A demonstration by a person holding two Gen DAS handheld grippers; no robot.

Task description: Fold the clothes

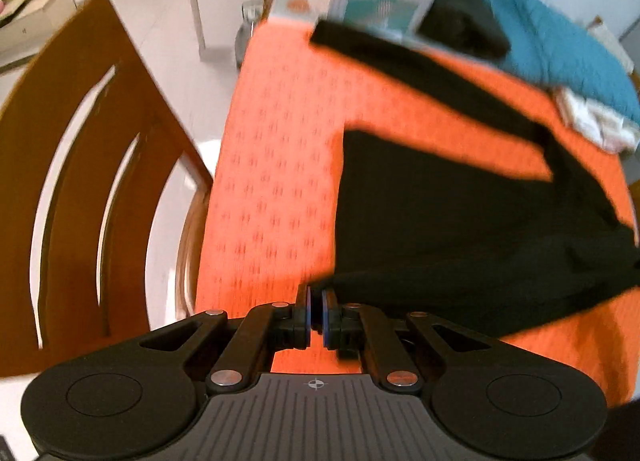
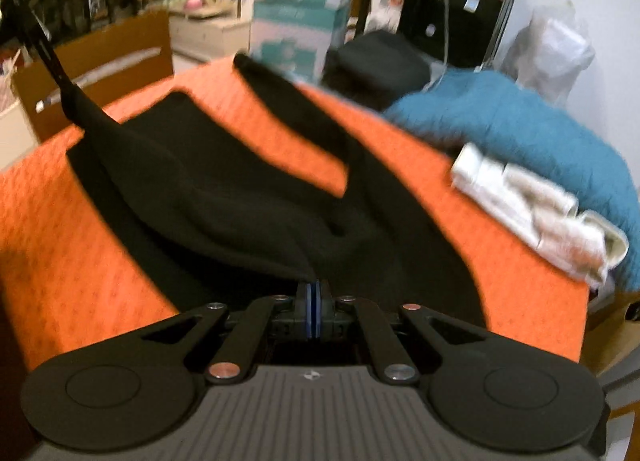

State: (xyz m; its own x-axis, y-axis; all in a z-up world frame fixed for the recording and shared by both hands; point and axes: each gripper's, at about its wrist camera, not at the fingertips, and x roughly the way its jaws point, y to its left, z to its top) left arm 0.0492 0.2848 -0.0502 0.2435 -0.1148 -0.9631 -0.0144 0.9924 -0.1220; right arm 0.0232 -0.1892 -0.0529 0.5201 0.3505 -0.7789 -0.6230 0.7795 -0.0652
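Your left tongs (image 1: 316, 311) sit low over the orange worktop (image 1: 272, 149), pinched nearly closed on an edge of the black garment (image 1: 440, 229); a thin strip of dark cloth shows between the blue pads (image 1: 309, 311). They point across the worktop from its near side, with the cloth running off to their right. A wooden chair (image 1: 80, 165) stands just beside the worktop's left edge.

Your right tongs (image 2: 314, 309) are clamped tight on another part of the same black garment, the two pads pressed together with the cloth bunched right at their tips. From that view the cloth rises in a taut fold toward the upper left, where a narrow strip of it is pulled up off the worktop.

The rest of the garment lies spread across the middle of the orange cover, its body dark and rumpled, one long sleeve (image 1: 420, 73) stretched out flat toward the far edge. Both views are blurred.

Beyond the garment, at the far right of the worktop, lies a teal blanket (image 2: 532, 129), with a rolled-up white cloth (image 2: 532, 213) just in front of it. Another dark folded item (image 2: 380, 65) rests near the far edge, beside the blanket. Stacked boxes (image 2: 300, 1) stand behind the worktop.
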